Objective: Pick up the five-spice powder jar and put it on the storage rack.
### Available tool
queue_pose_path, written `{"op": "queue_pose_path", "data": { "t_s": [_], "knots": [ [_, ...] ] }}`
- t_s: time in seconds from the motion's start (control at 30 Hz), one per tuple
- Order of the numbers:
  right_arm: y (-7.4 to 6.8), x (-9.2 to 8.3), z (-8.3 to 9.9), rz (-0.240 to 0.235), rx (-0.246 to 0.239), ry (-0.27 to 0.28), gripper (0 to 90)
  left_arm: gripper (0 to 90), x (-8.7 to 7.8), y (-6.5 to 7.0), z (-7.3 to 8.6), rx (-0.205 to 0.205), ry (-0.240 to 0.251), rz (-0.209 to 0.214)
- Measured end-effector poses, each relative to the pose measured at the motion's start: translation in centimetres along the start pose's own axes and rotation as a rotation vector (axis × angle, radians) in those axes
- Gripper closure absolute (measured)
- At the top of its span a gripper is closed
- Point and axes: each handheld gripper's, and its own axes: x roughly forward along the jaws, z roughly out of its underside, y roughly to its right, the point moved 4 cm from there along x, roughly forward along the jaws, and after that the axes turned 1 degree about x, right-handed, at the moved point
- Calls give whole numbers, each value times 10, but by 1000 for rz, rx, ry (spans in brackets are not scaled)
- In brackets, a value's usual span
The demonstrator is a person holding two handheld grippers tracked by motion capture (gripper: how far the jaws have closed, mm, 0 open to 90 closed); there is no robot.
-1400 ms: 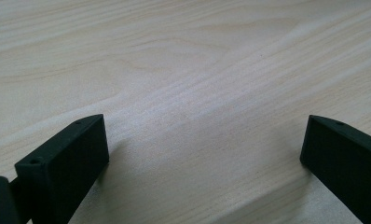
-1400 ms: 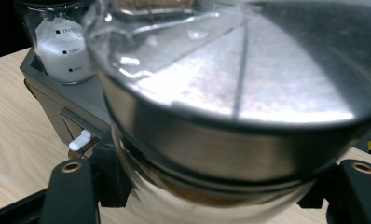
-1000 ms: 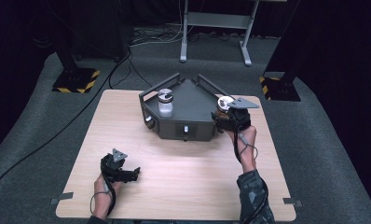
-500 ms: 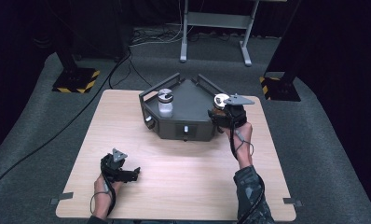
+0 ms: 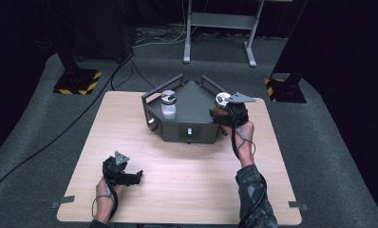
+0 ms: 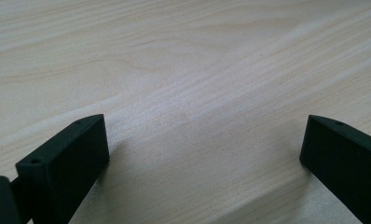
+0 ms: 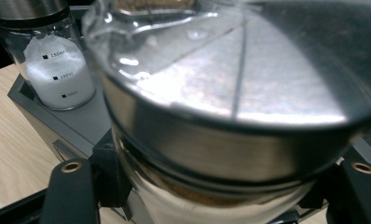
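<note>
Jar (image 7: 230,116) of glass with steel lid, clamped in my right gripper (image 5: 223,113) at the dark stand's (image 5: 192,102) right edge; rigid, smooth, likely breakable, so I hold below the lid. Left gripper (image 5: 136,176), jaws wide and empty, rests near-left on table (image 5: 187,180).

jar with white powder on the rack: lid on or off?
On. The jar with white powder stands upright on the dark rack, a metal lid capping it.

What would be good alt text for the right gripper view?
A glass jar with a shiny metal lid sits clamped in the right gripper, very close to the camera. Behind it, a jar of white powder stands on a dark grey stand.
</note>
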Motion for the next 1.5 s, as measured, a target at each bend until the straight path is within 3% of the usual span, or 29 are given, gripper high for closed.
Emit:
{"op": "queue_pose_path", "data": {
  "t_s": [1.0,1.5],
  "knots": [
    [4,31,-10,-17,38,-37,298,7,0,0,0,3,1,6],
    [5,46,-10,-22,50,-82,297,7,0,0,0,3,1,7]
  ]
}}
